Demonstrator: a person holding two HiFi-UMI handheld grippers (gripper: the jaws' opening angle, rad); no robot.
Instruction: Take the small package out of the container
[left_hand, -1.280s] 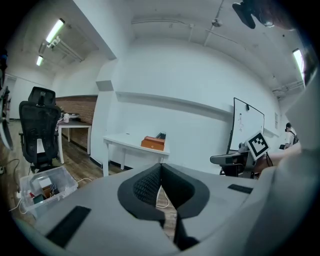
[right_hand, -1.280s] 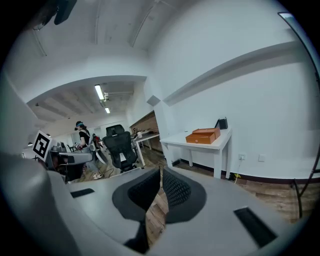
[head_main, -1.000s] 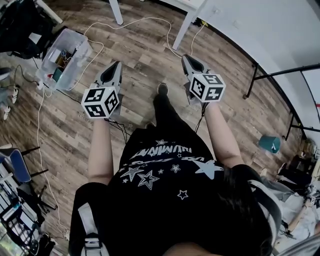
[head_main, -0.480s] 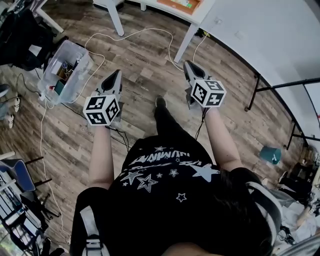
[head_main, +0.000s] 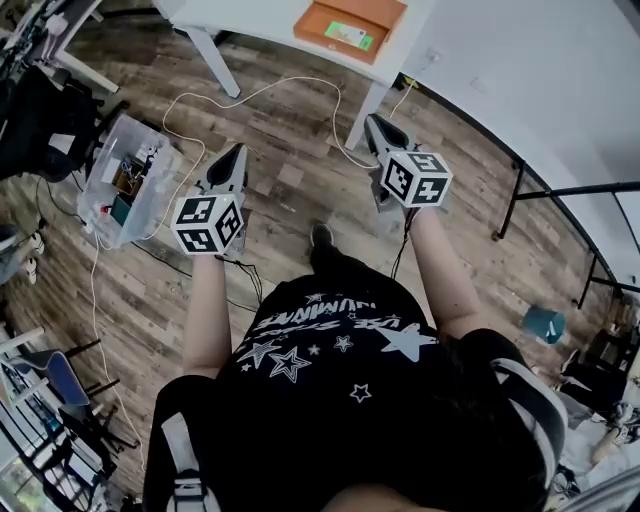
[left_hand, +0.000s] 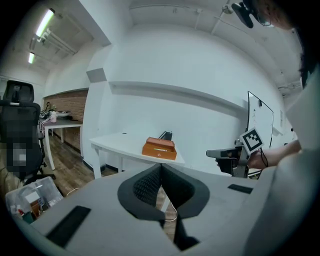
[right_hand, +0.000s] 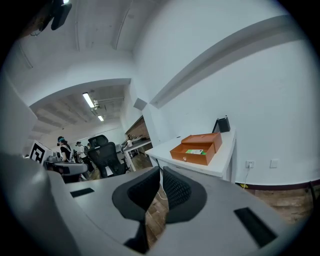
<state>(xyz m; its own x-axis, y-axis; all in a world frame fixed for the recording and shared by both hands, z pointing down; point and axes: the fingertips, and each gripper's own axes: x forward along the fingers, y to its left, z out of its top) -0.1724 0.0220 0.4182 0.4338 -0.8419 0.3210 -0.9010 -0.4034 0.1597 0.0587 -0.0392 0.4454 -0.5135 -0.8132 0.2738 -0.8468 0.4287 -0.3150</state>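
**Head view, with both gripper views: two empty grippers held above the floor, near side of the table**

The wooden floor (head_main: 290, 130) fills most of the head view. A white table (head_main: 250, 15) stands at the far edge, against the white wall. The person (head_main: 330, 380), in a black star-printed shirt, stands on the near side of the table with both forearms held forward. A clear plastic bin (head_main: 125, 180) holding mixed items sits on the floor to the left. A white cable (head_main: 250, 95) loops across the boards between the table legs.

The orange container (head_main: 350, 22) rests on the table with its lid folded back, well apart from both grippers. The left gripper (head_main: 236, 152) points toward the table; its jaws are pressed together with nothing between them. The right gripper (head_main: 372, 122) points the same way, also closed and empty, with its tips meeting. The small package (head_main: 347, 36), green-labelled, lies flat inside the container's open tray.
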